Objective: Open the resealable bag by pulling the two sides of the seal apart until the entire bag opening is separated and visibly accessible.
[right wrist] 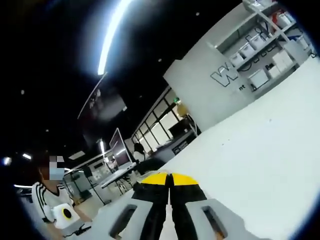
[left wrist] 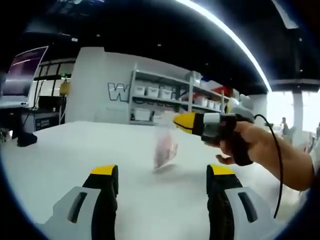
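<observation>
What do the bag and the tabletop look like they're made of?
Bag: thin clear plastic film, probably; the shelves show through it and something pinkish sits inside, though it is blurred. Table: smooth, matte white surface, likely laminate or painted board; no grain or glare visible.

bag [left wrist: 165, 148] above counter [left wrist: 75, 150], seemingly hanging from right gripper [left wrist: 181, 121] | shelves [left wrist: 165, 97] behind bag | left gripper [left wrist: 162, 172] before bag
</observation>
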`<action>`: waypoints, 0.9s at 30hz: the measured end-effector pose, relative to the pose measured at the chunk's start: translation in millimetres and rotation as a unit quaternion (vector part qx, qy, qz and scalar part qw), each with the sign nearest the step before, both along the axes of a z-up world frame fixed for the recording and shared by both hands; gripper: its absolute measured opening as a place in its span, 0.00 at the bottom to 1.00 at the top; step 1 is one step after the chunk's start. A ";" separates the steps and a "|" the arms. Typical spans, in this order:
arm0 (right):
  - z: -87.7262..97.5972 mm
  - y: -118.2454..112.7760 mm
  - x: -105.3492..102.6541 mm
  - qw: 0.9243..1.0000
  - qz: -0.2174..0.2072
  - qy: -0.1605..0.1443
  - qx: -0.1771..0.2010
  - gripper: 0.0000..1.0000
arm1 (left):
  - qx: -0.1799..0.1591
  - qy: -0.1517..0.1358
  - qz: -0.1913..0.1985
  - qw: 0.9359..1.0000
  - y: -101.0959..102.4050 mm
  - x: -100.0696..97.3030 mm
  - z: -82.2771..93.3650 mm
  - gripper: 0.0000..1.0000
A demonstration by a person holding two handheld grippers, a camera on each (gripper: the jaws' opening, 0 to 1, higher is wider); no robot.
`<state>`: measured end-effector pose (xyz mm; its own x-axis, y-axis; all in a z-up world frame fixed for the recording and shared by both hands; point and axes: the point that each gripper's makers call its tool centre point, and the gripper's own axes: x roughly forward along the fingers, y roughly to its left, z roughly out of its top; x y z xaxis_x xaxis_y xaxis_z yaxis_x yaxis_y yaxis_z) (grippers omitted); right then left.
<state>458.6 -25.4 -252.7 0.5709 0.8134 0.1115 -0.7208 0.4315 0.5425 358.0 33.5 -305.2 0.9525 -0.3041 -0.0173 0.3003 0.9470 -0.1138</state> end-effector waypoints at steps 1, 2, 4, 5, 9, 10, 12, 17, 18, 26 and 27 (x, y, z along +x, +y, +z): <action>-1.0 0.5 -1.4 1.000 0.001 0.000 0.000 0.00 | -0.001 -0.001 -0.001 1.000 -0.4 0.0 0.9 0.71; -2.2 1.0 -2.8 1.000 0.001 -0.001 -0.003 0.00 | -0.003 -0.001 -0.002 1.000 -1.1 -1.2 1.7 0.71; -4.0 1.5 -5.1 1.000 0.002 0.000 -0.003 0.00 | -0.006 -0.002 -0.005 1.000 -2.7 -2.9 3.4 0.71; -4.3 2.1 -7.2 1.000 0.003 0.001 -0.002 0.00 | -0.008 -0.003 -0.006 1.000 -3.3 -3.3 4.6 0.71; -3.9 4.4 -13.7 1.000 0.007 0.000 -0.003 0.00 | -0.013 -0.005 -0.010 1.000 -4.6 -6.5 7.5 0.71; -3.7 4.5 -14.3 1.000 0.007 0.000 -0.002 0.00 | -0.015 -0.005 -0.011 1.000 -4.3 -7.0 8.1 0.71; -2.6 4.7 -17.6 1.000 0.008 -0.002 -0.001 0.00 | -0.017 -0.005 -0.011 1.000 -3.8 -8.0 8.8 0.71; -1.9 3.7 -22.9 1.000 0.008 -0.002 0.003 0.00 | -0.018 -0.003 -0.012 1.000 -4.3 -11.1 7.5 0.71; -1.7 3.4 -21.6 1.000 0.008 -0.002 0.004 0.00 | -0.018 -0.002 -0.013 1.000 -4.5 -11.6 6.9 0.71; -3.5 2.6 -32.5 1.000 0.008 -0.006 0.002 0.00 | -0.025 0.007 -0.019 0.999 -7.8 -16.9 3.6 0.69; -4.5 2.9 -34.2 1.000 0.009 -0.006 0.001 0.00 | -0.025 0.007 -0.020 0.999 -8.2 -17.1 3.7 0.69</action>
